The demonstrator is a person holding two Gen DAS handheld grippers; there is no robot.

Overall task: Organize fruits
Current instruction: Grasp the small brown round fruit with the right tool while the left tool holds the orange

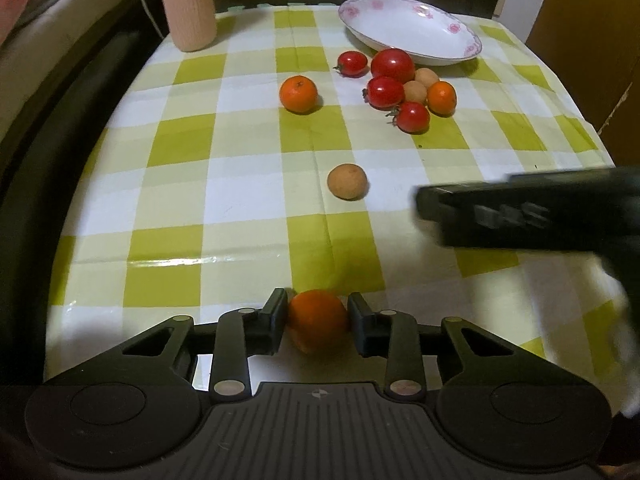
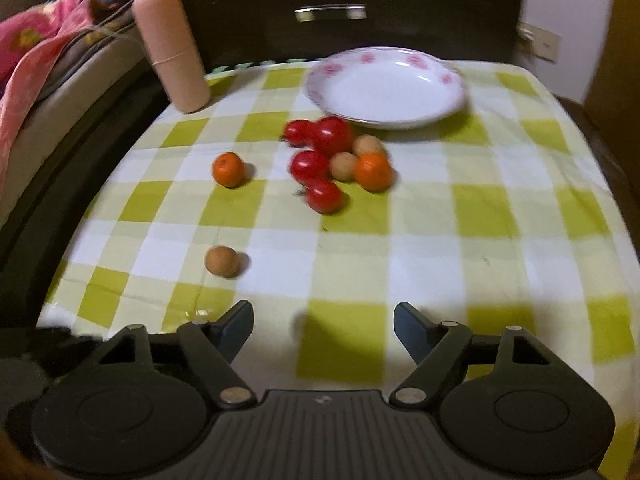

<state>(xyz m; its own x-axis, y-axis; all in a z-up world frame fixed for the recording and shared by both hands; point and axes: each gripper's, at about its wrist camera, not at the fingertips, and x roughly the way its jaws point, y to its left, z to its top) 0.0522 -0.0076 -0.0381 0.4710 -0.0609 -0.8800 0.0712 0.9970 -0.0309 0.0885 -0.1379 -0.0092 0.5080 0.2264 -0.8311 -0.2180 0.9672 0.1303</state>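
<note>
Orange mandarin (image 1: 318,320) clamped in your left gripper (image 1: 318,318), smooth skin; right gripper (image 2: 324,330) spread wide, nothing in it; its side lettering too blurred to read

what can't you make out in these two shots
- Left wrist view: the underside of the small orange mandarin is hidden by the left claw shut on it.
- Left wrist view: the right claw is motion-blurred and cut by the right edge; its printed label is unreadable.
- Right wrist view: the red tomatoes beside the white flower-rimmed plate smear together; stems unclear.
- Both views: the tall pink ribbed cylinder is cut off at the top in the left one.
</note>
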